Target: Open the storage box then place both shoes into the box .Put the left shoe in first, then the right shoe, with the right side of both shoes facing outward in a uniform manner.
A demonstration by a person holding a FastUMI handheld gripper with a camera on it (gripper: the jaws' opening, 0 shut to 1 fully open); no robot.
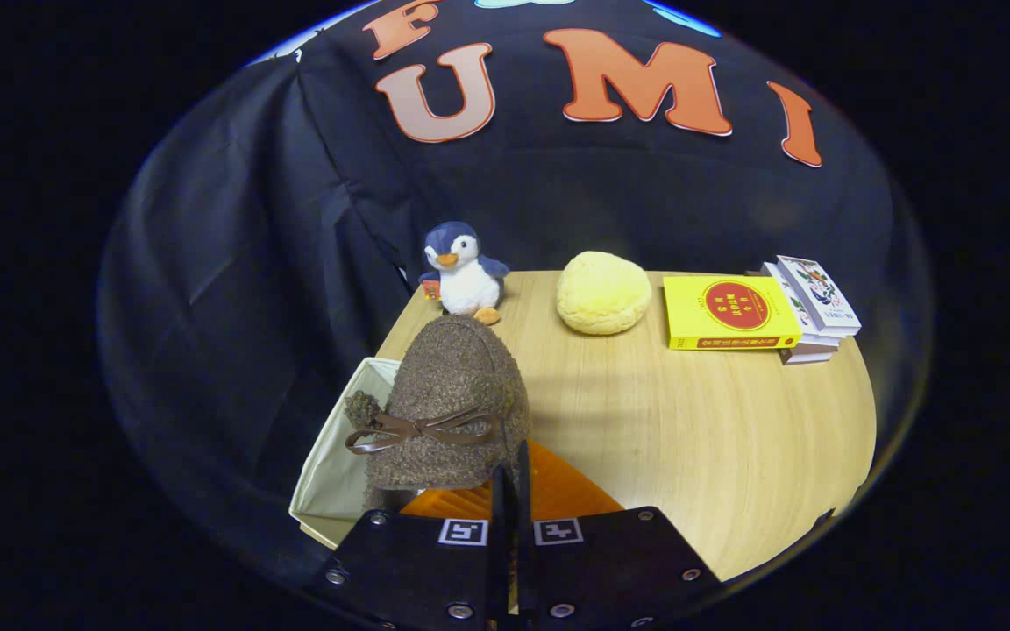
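Just ahead of the fingers [512, 491], pressed together on its heel edge, a brown fuzzy shoe [448, 403] hung over the open storage box [330, 478], toe and long axis pointing away toward the penguin toy [463, 273]. Box contents: couldn't tell. Orange item [558, 495] lay beneath, on the worktop [689, 429].

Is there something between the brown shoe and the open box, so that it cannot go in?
Nothing visible is in the way. The gripper is shut on the shoe, which hangs over the open box. The penguin, bun and books lie far beyond on the table.
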